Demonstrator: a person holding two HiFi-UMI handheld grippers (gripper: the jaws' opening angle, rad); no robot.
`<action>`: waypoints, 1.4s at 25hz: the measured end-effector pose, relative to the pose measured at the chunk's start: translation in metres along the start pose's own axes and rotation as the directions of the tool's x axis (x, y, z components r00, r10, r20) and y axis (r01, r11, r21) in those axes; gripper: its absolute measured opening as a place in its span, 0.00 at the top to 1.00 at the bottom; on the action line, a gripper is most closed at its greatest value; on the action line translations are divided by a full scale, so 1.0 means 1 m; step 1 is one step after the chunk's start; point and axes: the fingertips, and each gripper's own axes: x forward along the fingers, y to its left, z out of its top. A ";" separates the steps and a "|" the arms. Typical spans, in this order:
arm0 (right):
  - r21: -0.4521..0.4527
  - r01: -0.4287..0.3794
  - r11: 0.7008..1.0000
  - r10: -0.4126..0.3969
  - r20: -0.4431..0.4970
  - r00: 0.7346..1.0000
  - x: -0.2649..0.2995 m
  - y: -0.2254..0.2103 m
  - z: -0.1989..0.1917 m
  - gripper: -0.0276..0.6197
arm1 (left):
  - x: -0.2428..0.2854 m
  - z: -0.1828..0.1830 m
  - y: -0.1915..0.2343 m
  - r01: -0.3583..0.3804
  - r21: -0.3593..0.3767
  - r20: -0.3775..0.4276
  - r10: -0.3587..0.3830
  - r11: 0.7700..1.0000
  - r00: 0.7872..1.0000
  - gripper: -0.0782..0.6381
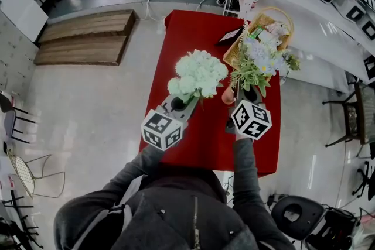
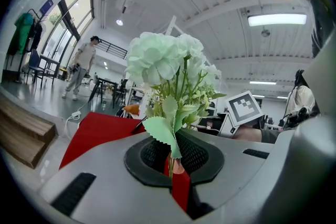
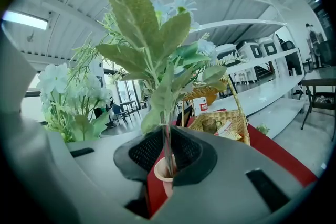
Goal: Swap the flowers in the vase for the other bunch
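**A:** Which step is being done?

**B:** It is judged to be the taking-out step. The blue bunch (image 3: 152, 50) is gripped low on its stems by the right tool (image 3: 167, 162), with the jaws narrow and pressed on them. The stem ends are seen inside the mouth of the pink vase (image 3: 164, 171). Whether the bunch is going out or in cannot be told for sure.

**A:** And the other bunch?

**B:** The white bunch (image 1: 199, 73) is held upright by the left tool (image 1: 185, 102), which is shut tight on its thin stems. It is kept at 9 o'clock of the vase, near but apart.

**A:** What is needed next?

**B:** A straight pull up is likely needed, because the vase is held by nothing and could be tipped. Then the white bunch would be lowered into the mouth.

**A:** How do things look?

**B:** The vase is stood on the red worktop (image 1: 199, 32), with a wicker basket (image 1: 275, 17) at 1 o'clock. Small pale blue flowers and long fuzzy leaves are seen on one bunch. Round, puffy, greenish-white heads are seen on the other.
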 end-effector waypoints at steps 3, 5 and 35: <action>-0.004 -0.007 1.000 0.007 0.014 1.000 -0.001 -0.001 0.007 0.88 | 0.002 0.000 0.001 -0.003 -0.002 0.005 0.003 1.000 1.000 0.86; -0.008 -0.013 1.000 0.013 0.028 1.000 -0.003 0.000 0.014 0.88 | 0.003 -0.001 0.001 -0.006 -0.003 0.006 0.006 1.000 1.000 0.86; -0.059 -0.089 0.994 0.101 0.251 0.963 -0.047 0.028 0.122 0.88 | -0.013 0.009 -0.007 -0.013 -0.003 0.061 0.014 1.000 0.998 0.86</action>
